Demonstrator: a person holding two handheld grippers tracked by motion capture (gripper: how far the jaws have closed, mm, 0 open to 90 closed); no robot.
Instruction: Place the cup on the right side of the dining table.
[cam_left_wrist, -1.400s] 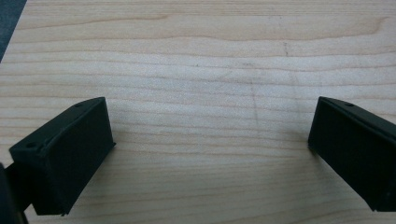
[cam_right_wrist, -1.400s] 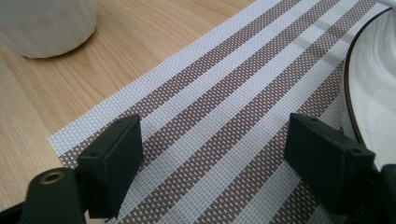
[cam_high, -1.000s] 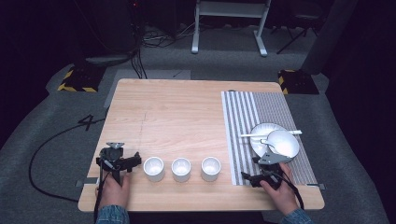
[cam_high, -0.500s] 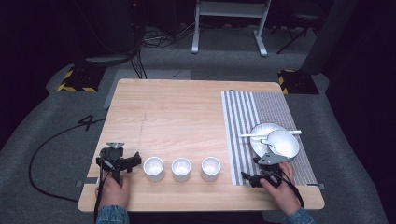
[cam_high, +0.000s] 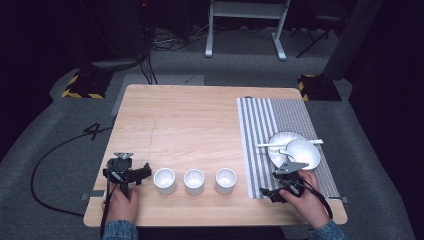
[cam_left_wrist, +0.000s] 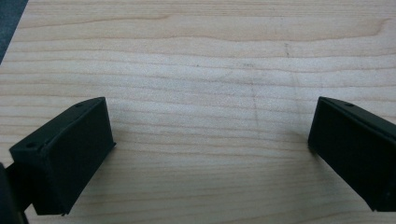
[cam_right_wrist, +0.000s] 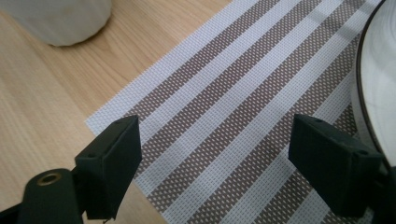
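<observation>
Three white cups (cam_high: 164, 180) (cam_high: 194, 181) (cam_high: 225, 180) stand in a row near the table's front edge. My left gripper (cam_high: 131, 172) rests on the wood just left of the first cup, open, with bare wood between its jaws (cam_left_wrist: 208, 140). On the striped placemat (cam_high: 260, 140) my right gripper (cam_high: 280, 182) is open over the mat's front left corner (cam_right_wrist: 215, 140). A white plate (cam_high: 280, 142) with a white bowl (cam_high: 302, 154) and a spoon (cam_high: 290, 144) lies just beyond it; the plate's rim (cam_right_wrist: 376, 84) shows at the right.
The wooden table (cam_high: 200, 120) has free room across its back and middle. A cup's base (cam_right_wrist: 60, 18) appears at the upper left of the right gripper view. Cables and a metal stand (cam_high: 247, 25) lie on the floor beyond the table.
</observation>
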